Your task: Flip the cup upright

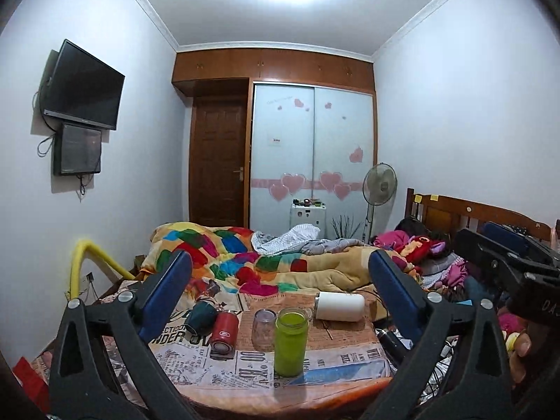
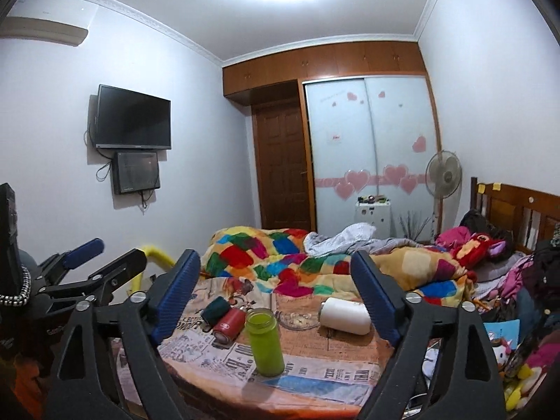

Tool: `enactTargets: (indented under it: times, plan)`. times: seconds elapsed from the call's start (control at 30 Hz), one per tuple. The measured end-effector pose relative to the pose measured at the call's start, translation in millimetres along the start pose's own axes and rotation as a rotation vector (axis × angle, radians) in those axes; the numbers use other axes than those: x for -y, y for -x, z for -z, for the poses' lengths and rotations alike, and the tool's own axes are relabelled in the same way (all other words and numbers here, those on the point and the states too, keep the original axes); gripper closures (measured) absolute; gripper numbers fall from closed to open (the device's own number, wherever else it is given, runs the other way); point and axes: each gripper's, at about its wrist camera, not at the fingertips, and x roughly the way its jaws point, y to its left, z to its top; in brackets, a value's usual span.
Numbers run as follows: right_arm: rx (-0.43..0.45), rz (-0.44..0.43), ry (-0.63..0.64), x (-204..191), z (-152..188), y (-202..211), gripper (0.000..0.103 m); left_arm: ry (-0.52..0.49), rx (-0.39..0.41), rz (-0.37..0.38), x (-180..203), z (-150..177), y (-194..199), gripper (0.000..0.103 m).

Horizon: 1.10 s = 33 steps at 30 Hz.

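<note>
At the lower centre of both views: a small table [image 1: 350,360] under a newspaper-print cloth carried the cups, set in front of the bed so both tools could reach them.
Green cup [image 1: 291,341]: stood upright, mouth up, nearest the cameras; it seemingly needed no turning.
Clear glass [image 1: 263,329]: stood just left of and behind the green cup; which end was up I could not tell.
White cup [image 1: 338,306]: lay on its side toward the right rear of the table, a likely candidate to be righted.
Red cup [image 1: 225,332] and dark green cup [image 1: 201,316]: both lay tipped over, touching, at the left rear.
Left gripper [image 1: 280,294]: released, fingers spread wide, grasping nothing, held back above the table.
Right gripper [image 2: 276,294]: likewise spread and unloaded, framing the fallen cups, probably to choose one.
Progress: judged barely begun, since three cups lay down.
</note>
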Motion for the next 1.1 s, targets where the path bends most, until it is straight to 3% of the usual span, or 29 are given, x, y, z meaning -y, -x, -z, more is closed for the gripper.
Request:
enactTargets:
  times: [0.1,1.1]
  plan:
    - [0.01,0.02,0.001,-1.8,1.6,1.7,0.0,-0.006,0.003,-0.008,1.8,2.0,3.7,0.001]
    - [-0.029,0.033,0.01,-3.2,9.4,8.5,0.0,0.004,-0.005,-0.023,5.2,13.7,-0.3,0.0]
